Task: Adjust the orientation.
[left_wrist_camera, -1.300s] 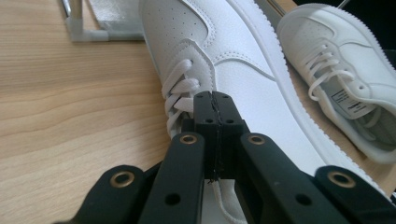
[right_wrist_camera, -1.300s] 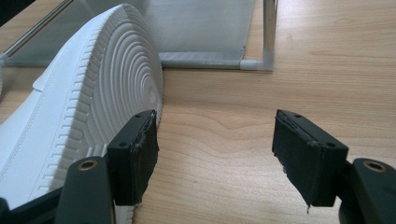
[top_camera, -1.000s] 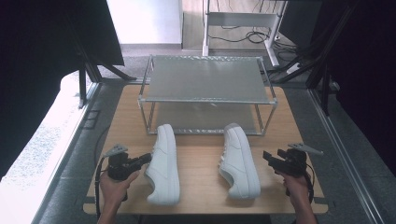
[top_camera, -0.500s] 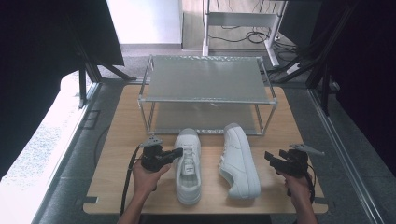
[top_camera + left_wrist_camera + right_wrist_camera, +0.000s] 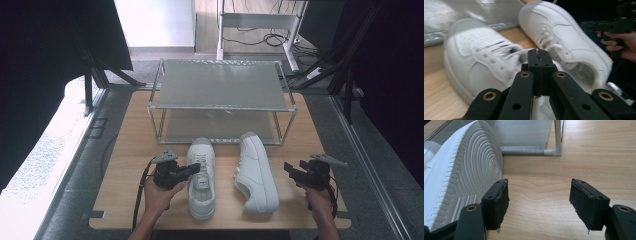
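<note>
Two white sneakers lie on the wooden table in front of a metal rack. The left shoe (image 5: 202,192) (image 5: 474,62) stands upright with its toe toward the rack. My left gripper (image 5: 196,169) (image 5: 539,53) reaches over its lacing from the left, jaws pressed together, with a white lace running into their tip. The right shoe (image 5: 257,175) (image 5: 564,37) lies tipped on its side, its ribbed sole (image 5: 461,177) facing my right gripper (image 5: 288,168) (image 5: 539,192). That gripper is held open just right of the sole, with bare wood between its pads.
A two-level metal rack (image 5: 220,90) with a mesh top stands at the back of the table (image 5: 125,150); its corner post (image 5: 557,135) is ahead of the right gripper. Dark stands and cables flank the table. Bare wood lies to the far left and right.
My left hand has moved right toward the table's middle, and the left shoe has come along, turning to point at the rack beside the right shoe. The right hand has stayed put.
</note>
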